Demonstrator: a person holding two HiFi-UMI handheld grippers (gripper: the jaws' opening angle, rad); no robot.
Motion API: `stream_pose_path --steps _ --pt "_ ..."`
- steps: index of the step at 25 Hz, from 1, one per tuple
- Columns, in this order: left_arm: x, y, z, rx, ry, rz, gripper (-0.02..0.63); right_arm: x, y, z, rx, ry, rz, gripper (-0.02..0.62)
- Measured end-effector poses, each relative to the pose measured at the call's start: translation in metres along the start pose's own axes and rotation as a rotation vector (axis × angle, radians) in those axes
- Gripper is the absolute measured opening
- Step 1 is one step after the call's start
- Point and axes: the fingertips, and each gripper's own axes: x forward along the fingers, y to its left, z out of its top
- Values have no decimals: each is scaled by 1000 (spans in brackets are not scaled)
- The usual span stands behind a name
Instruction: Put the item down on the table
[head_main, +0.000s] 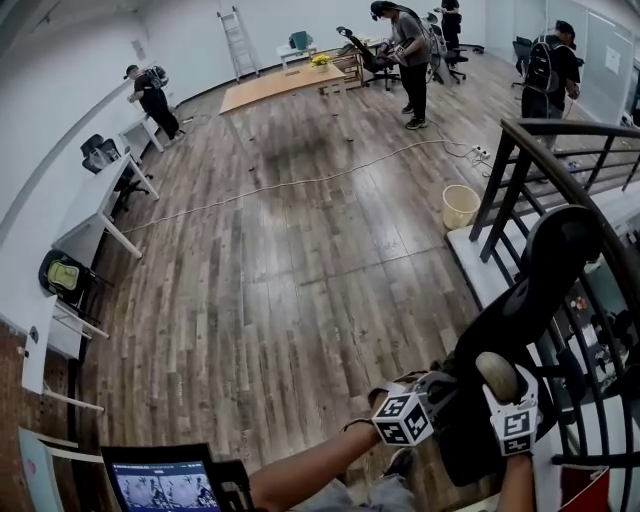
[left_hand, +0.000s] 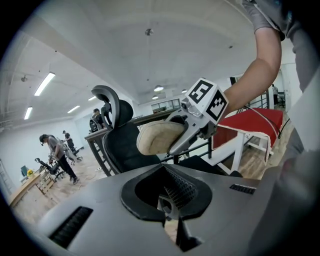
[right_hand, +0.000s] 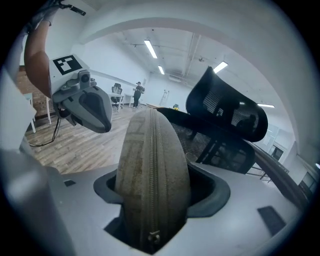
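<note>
The item is a beige zippered pouch (right_hand: 152, 175), standing on edge between my right gripper's (right_hand: 152, 215) jaws, which are shut on it. In the head view the pouch (head_main: 495, 371) shows at the bottom right, above the right gripper (head_main: 502, 392) and its marker cube. My left gripper (head_main: 432, 396) is just left of it, held up in the air. In the left gripper view its own jaws (left_hand: 168, 209) are shut with nothing between them, and the right gripper (left_hand: 192, 131) holds the pouch (left_hand: 159, 138) ahead. Both grippers hang in front of a black office chair (head_main: 535, 290).
A dark metal railing (head_main: 560, 165) runs along the right, with a white ledge (head_main: 480, 255) and a cream bucket (head_main: 460, 205) by it. A screen (head_main: 165, 485) sits at the bottom left. White desks (head_main: 95, 215) line the left wall. A wooden table (head_main: 285, 85) and several people stand far off.
</note>
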Motion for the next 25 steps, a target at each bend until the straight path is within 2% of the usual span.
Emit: stream_pose_path --steps 10,25 --pt "54 -14 -16 -11 15 -47 2 33 -9 -83 83 94 38 304" --pt "126 -40 -53 -62 42 -135 2 85 2 -201 162 244 117 304"
